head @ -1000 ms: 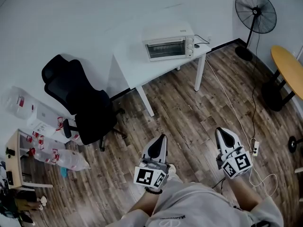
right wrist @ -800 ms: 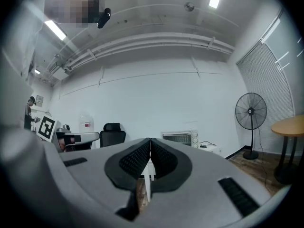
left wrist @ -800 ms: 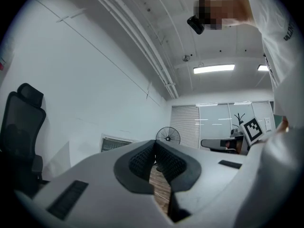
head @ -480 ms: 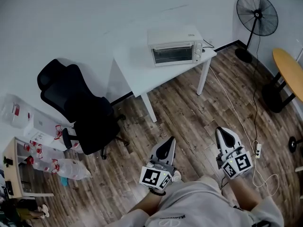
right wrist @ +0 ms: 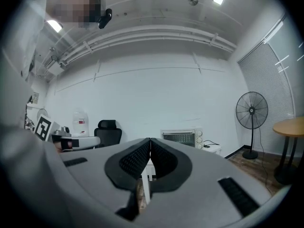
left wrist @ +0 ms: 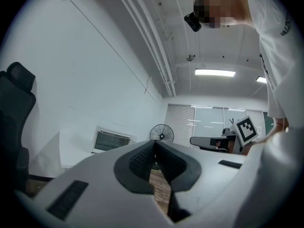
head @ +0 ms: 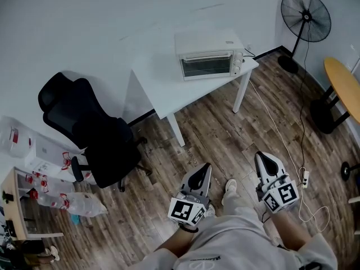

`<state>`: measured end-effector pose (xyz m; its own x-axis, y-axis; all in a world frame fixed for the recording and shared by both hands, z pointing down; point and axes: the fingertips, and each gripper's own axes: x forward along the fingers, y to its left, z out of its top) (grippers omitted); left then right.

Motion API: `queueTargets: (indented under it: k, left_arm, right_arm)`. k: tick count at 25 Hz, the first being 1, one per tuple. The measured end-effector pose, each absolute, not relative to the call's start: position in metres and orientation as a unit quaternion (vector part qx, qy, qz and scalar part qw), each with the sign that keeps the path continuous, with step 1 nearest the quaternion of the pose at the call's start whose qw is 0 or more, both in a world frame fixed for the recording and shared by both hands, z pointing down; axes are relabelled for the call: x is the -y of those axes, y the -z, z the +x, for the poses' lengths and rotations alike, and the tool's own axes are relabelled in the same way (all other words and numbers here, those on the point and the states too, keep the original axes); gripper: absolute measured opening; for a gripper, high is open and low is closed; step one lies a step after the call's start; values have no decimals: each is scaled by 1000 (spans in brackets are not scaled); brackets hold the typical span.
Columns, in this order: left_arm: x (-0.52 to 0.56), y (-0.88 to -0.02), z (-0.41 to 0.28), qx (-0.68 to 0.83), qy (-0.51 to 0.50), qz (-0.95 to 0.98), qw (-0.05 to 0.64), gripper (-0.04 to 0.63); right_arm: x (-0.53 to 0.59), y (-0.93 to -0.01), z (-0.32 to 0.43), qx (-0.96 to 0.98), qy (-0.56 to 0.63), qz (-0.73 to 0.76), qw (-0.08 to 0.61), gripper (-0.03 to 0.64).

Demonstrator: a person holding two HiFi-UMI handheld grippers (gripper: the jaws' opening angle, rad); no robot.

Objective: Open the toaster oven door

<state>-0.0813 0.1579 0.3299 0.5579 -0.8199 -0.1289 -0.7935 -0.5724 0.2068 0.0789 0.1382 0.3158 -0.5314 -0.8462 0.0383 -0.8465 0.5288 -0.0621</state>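
Spotted the oven [head: 209, 56] up on the far right corner of the table [head: 166, 91], backed against the wall, door [head: 207, 66] shut and facing out into the room. Couldn't make out a handle from this far off, tbh.

Found both grippers down low over the wood floor, well apart from the table. Checked the left gripper [head: 201, 172]: jaws pressed together, nothing between them. Same deal with the right gripper [head: 265, 161]: pads touching, pinching nothing.

Key bit next. Placed the oven ahead of both, across a stretch of open floor, with the left gripper almost directly in line below it in the head view and the right one off to the side. Called it pretty much a tie on nearness, maybe slightly in the left's favour. Along the left jaws, though, had the oven [left wrist: 113, 140] off to their left. Along the right jaws, had it [right wrist: 180, 137] just to their right.

Noted its long axis running along the table's back edge, so guessed at a handle lying the same way across the top of the door. Reckoned on the task barely started: gap to close first, then jaws to spread before any grab.
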Motion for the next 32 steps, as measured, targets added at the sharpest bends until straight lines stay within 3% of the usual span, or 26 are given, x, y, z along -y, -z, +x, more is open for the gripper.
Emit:
queueTargets:
  k: [32]
  left_arm:
    - [50,-328,2,525,76,846,44,8]
  right_arm:
    - [89,-323,139,918,-45,394,-21,17]
